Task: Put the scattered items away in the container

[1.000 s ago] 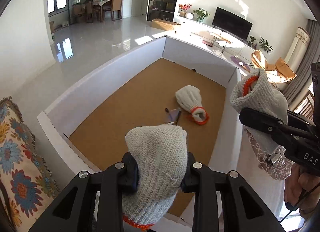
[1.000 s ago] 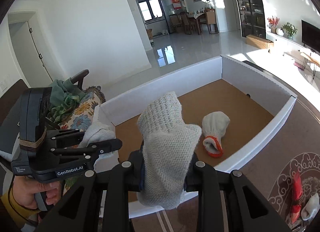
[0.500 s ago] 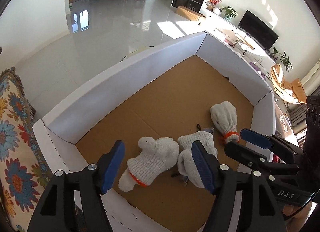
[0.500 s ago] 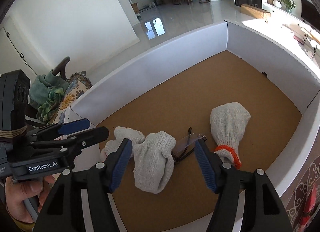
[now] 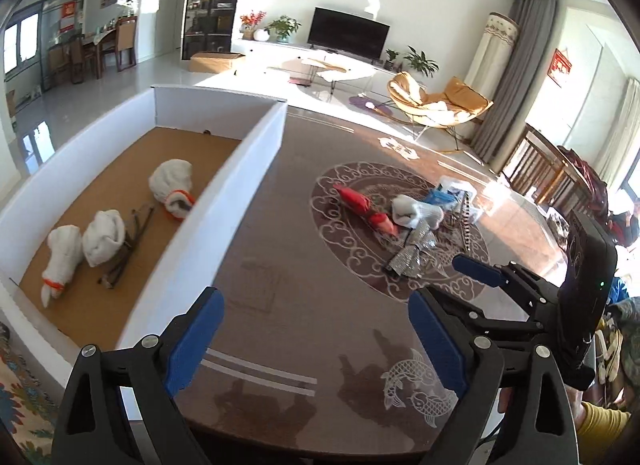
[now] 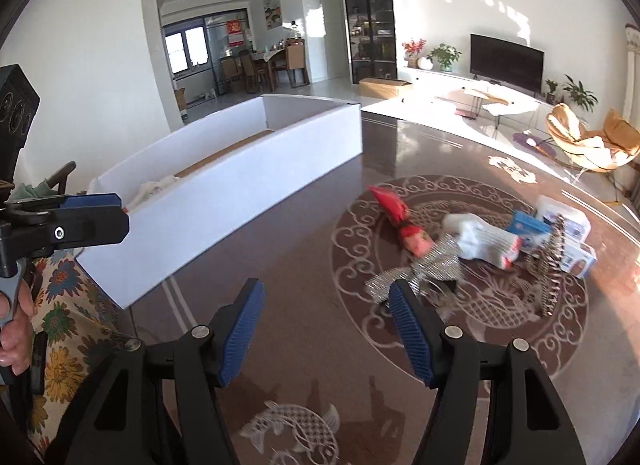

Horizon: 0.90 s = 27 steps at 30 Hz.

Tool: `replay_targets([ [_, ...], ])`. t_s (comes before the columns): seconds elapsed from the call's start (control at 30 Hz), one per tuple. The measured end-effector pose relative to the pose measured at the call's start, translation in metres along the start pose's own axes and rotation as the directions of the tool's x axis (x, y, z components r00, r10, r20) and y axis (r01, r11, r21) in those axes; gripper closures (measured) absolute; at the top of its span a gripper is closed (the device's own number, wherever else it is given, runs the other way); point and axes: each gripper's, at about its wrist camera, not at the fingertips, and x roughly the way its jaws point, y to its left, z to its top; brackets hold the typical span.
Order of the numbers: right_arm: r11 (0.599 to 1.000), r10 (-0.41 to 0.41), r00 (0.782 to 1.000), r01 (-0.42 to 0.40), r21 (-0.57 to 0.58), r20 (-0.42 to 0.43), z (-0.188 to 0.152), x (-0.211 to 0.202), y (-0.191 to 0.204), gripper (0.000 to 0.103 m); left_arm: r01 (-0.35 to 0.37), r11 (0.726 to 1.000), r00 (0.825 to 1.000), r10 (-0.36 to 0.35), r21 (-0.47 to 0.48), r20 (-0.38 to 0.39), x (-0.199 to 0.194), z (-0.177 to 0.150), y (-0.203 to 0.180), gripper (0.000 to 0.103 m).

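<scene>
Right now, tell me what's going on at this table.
A person holds a gripper in each hand, tidying clutter into the white box. Three white gloves and a pair of glasses already lie inside. The left gripper, jaws opening, and the right gripper, open, are both empty and face the pile on the table: a red bundle, a white sock, small boxes.

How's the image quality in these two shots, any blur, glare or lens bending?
Left wrist view: strong fisheye bending, dark corners, sun glare on the far table, box wall slightly smeared. Right wrist view: same bending, motion blur on the item pile, tongs' shadows on the glossy tabletop.
</scene>
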Motion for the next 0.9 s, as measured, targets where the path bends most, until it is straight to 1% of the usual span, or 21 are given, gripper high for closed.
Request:
replay_targets([
  [0.07, 0.993, -0.105, 0.994, 0.107, 0.041, -0.036, -0.03, -0.01, -0.044, 0.037, 0.013, 0.999, 0.997, -0.01, 0.045, -0.075, 0.041, -0.021, -0.032, 0.009],
  [0.13, 0.975, -0.21, 0.974, 0.216, 0.06, -0.088, -0.052, -0.015, -0.083, 0.037, 0.016, 0.997, 0.99, -0.005, 0.076, -0.144, 0.077, -0.039, -0.056, 0.009],
  [0.17, 0.964, -0.246, 0.964, 0.254, 0.073, -0.106, -0.06, -0.019, -0.101, 0.037, 0.015, 0.996, 0.987, -0.001, 0.088, -0.16, 0.091, -0.045, -0.064, 0.009],
  [0.2, 0.958, -0.26, 0.958, 0.272, 0.09, -0.122, -0.066, -0.022, -0.116, 0.037, 0.01, 0.995, 0.986, 0.006, 0.097, -0.167, 0.102, -0.049, -0.07, 0.009],
  [0.23, 0.954, -0.26, 0.956, 0.276, 0.116, -0.138, -0.072, -0.024, -0.131, 0.037, 0.004, 0.995, 0.986, 0.014, 0.104, -0.167, 0.109, -0.052, -0.075, 0.009],
  [0.3, 0.948, -0.255, 0.955, 0.278, 0.156, -0.153, -0.08, -0.025, -0.148, 0.037, -0.006, 0.994, 0.987, 0.024, 0.111, -0.158, 0.12, -0.053, -0.083, 0.009],
  [0.4, 0.944, -0.257, 0.953, 0.283, 0.168, -0.163, -0.085, -0.02, -0.155, 0.037, -0.043, 0.989, 0.988, 0.063, 0.143, -0.143, 0.129, -0.049, -0.092, 0.009],
  [0.43, 0.945, -0.255, 0.952, 0.282, 0.167, -0.167, -0.086, -0.017, -0.151, 0.037, -0.052, 0.986, 0.987, 0.074, 0.157, -0.14, 0.132, -0.048, -0.095, 0.009],
  [0.5, 0.94, -0.269, 0.946, 0.299, 0.164, -0.18, -0.087, -0.012, -0.147, 0.037, -0.076, 0.976, 0.985, 0.105, 0.203, -0.14, 0.139, -0.045, -0.101, 0.009],
  [0.53, 0.936, -0.277, 0.942, 0.309, 0.168, -0.189, -0.088, -0.008, -0.145, 0.037, -0.078, 0.971, 0.984, 0.112, 0.225, -0.141, 0.142, -0.044, -0.104, 0.007],
  [0.67, 0.93, -0.286, 0.938, 0.321, 0.181, -0.195, -0.09, -0.006, -0.145, 0.037, -0.059, 0.968, 0.984, 0.097, 0.244, -0.148, 0.146, -0.039, -0.112, 0.005],
  [0.7, 0.931, -0.284, 0.939, 0.319, 0.179, -0.196, -0.09, -0.007, -0.144, 0.036, -0.054, 0.967, 0.985, 0.093, 0.25, -0.148, 0.148, -0.039, -0.113, 0.0],
  [0.9, 0.932, -0.279, 0.94, 0.314, 0.18, -0.197, -0.09, -0.006, -0.144, 0.035, -0.037, 0.966, 0.989, 0.073, 0.255, -0.131, 0.146, -0.042, -0.114, 0.0],
])
